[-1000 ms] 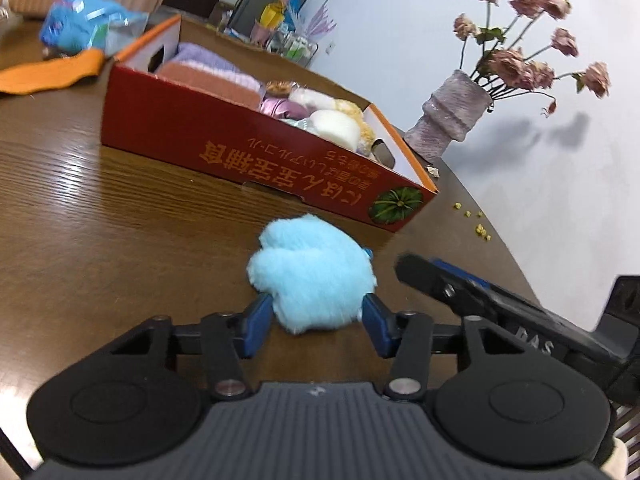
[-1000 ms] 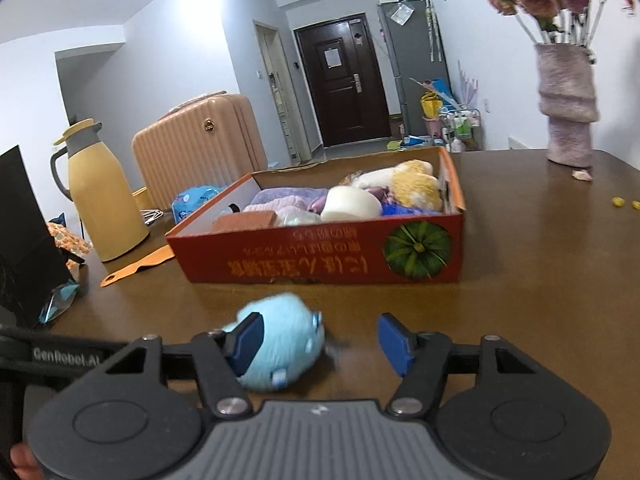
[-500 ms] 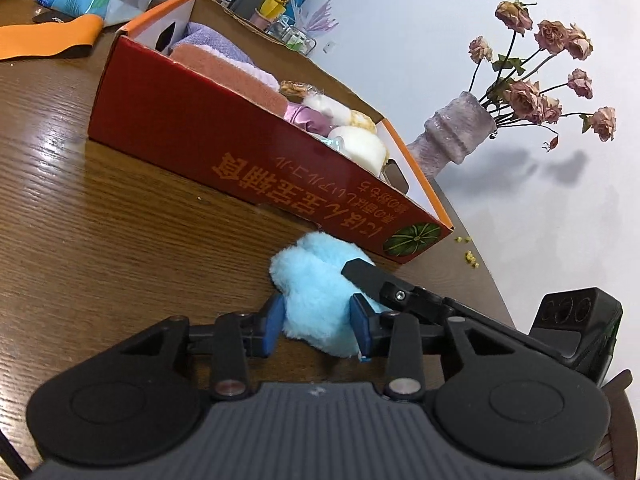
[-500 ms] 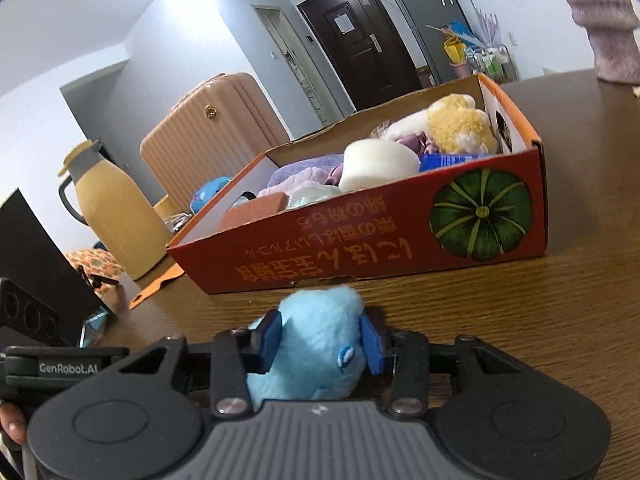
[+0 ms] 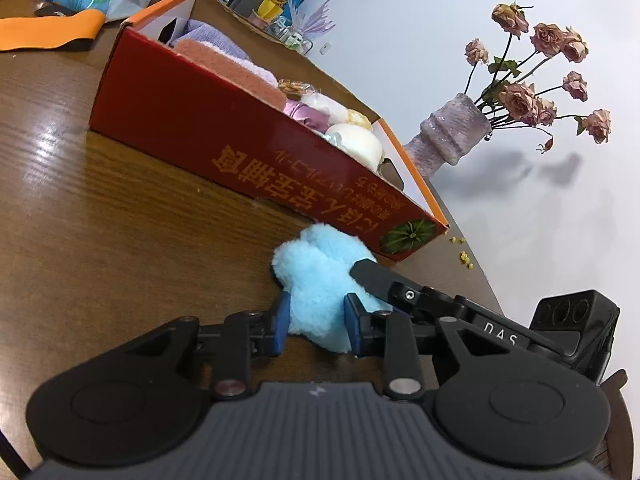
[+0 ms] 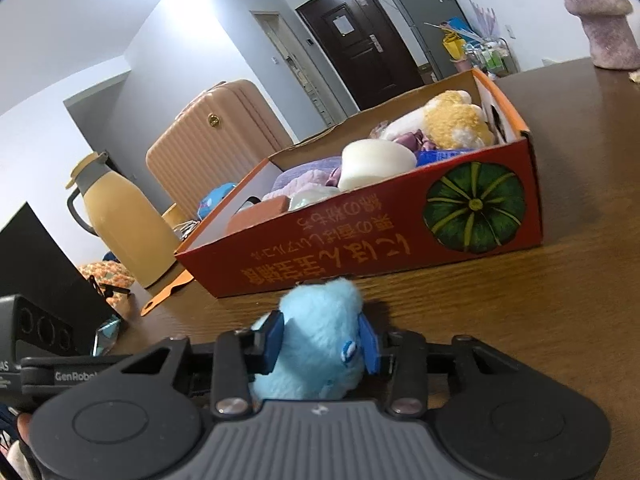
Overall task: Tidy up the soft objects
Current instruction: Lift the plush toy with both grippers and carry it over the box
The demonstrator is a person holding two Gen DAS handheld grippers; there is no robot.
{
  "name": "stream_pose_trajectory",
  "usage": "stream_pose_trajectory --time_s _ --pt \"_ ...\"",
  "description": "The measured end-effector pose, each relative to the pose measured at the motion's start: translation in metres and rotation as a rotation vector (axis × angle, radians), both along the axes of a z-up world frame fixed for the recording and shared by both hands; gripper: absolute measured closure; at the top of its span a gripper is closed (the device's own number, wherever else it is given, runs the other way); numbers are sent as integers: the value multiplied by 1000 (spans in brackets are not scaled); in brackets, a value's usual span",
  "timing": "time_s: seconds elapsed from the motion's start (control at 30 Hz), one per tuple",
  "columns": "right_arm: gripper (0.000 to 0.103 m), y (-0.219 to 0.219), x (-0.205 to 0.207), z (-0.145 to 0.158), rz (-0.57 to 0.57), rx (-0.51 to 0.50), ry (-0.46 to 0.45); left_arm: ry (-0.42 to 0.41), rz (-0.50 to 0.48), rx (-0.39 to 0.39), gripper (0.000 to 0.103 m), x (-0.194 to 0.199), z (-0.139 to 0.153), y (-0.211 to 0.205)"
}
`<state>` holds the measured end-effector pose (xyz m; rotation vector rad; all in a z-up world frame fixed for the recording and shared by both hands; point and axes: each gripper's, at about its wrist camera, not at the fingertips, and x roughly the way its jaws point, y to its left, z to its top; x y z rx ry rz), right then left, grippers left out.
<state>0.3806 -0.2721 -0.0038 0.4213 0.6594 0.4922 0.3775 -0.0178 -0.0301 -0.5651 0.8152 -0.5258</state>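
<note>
Both of your grippers are closing on the same blue plush toy [image 5: 320, 280]. Your left gripper [image 5: 314, 322] has its blue pads pressed into the near end of the fluff, jaws narrow and closing. Your right gripper [image 6: 322, 342] squeezes it from the other side, its pads dented into the fur, jaws likewise narrow and closing.

That toy is a small, pale blue, shaggy lump with rounded lobes. It sits on the brown wooden table [image 5: 120, 240], just in front of the near wall of the red cardboard box [image 5: 248, 152], close to the corner printed with a green pumpkin.

Your right view shows a small blue embroidered eye [image 6: 349, 350] on the toy's right side, which your left view does not. It also shows the yellow thermos jug [image 6: 120, 216] and the peach suitcase [image 6: 216, 140] far left, and the box's filling: a white foam block [image 6: 376, 162], a yellow plush [image 6: 456, 120] and folded purple cloth.

Your left view alone shows your right gripper's black finger [image 5: 372, 276] lying across the toy's far right flank, the vase of dried roses [image 5: 452, 136] at far right, and yellow crumbs [image 5: 462, 248] on the table past the box corner.
</note>
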Motion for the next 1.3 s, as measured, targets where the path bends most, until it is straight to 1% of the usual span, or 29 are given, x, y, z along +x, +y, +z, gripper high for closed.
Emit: stream_pose_trajectory --time_s 0.13,0.23,0.3,0.37,0.5,0.57,0.7,0.87,1.03,1.1,1.13,1.17,1.2,1.23,1.3 --pt "72 0 -36 3 -7 -29 -4 -31 -33 56 75 -38 5 -9" --pt "73 -2 -68 7 -6 -35 8 -12 -54 55 75 -71 8 -10" --pt "73 -4 -88 8 1 -38 22 -9 -65 68 73 -91 12 -10" --pt "72 -2 -108 9 22 -46 25 -10 -85 81 68 -110 17 -8" --pt "72 1 -138 10 55 -55 28 -23 -84 85 67 -138 21 -2" --pt "71 3 -146 10 58 -63 20 -19 -66 90 66 -143 19 0" --pt "63 5 -157 14 43 -79 -6 -16 -45 105 64 -148 19 -1" --pt "63 -1 -166 19 20 -76 -24 -27 -43 104 60 -152 21 0" --pt "63 -6 -165 17 0 -72 -12 -31 -47 107 59 -146 21 -2" --pt "64 -5 -163 15 4 -69 -7 -25 -55 91 59 -142 19 -3" --pt "64 -4 -161 14 9 -67 -4 -22 -61 84 60 -140 18 -4" --pt "64 -3 -160 13 16 -64 -1 -19 -72 76 65 -137 16 -4" --pt "71 -2 -158 12 24 -55 4 -14 -82 62 68 -135 13 -4" --pt "71 -1 -156 11 34 -51 8 -9 -78 51 68 -133 12 -4" --pt "74 -1 -154 11 24 -62 -1 -13 -69 37 71 -129 12 -1"
